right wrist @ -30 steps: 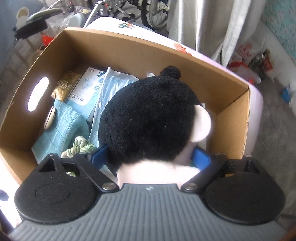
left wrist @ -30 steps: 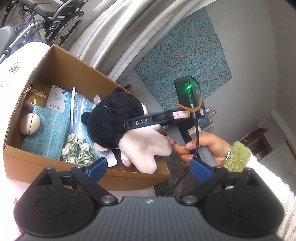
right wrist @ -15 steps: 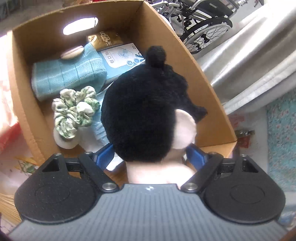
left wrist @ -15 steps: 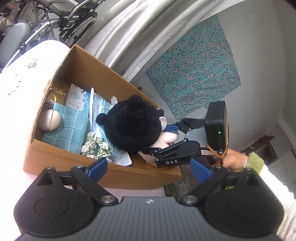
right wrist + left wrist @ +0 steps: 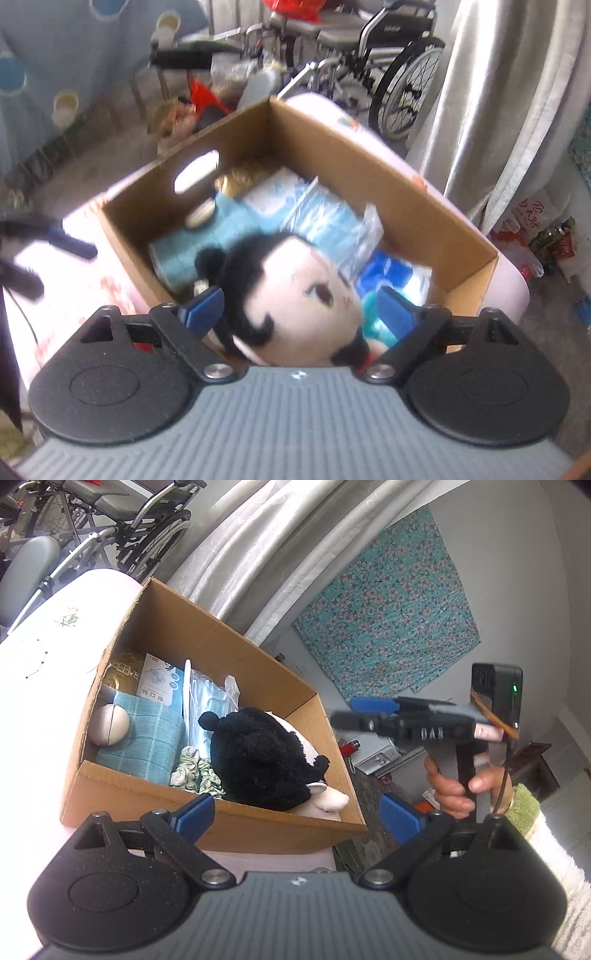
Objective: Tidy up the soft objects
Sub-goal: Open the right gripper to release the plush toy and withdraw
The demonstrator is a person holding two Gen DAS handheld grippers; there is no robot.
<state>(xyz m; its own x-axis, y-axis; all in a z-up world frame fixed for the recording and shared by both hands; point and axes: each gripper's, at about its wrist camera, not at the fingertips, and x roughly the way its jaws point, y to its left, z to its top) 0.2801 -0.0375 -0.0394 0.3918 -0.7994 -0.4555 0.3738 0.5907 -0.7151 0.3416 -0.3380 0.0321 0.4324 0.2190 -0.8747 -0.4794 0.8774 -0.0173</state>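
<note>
A plush doll [image 5: 262, 760] with black hair and a cream body lies in the cardboard box [image 5: 207, 653], near its front right corner. In the right wrist view the doll [image 5: 284, 317] lies face up below my right gripper [image 5: 300, 295]. Its jaws are opening and its pads do not touch the doll. The left wrist view shows this right gripper [image 5: 351, 712] held in a hand, above and to the right of the box. My left gripper [image 5: 297, 805] hangs open before the box's front wall, nothing between its fingers.
The box [image 5: 332, 144] also holds a folded teal towel [image 5: 147, 738], green scrunchies [image 5: 195, 771], a pale ball [image 5: 109, 725] and plastic packets [image 5: 207, 698]. It stands on a pink-covered table [image 5: 55, 664]. A wheelchair [image 5: 110, 528] and curtains [image 5: 277, 554] stand behind.
The right gripper let go of the doll, rose and drew back to the right of the box. The doll now lies in the box. The left gripper barely moved.
</note>
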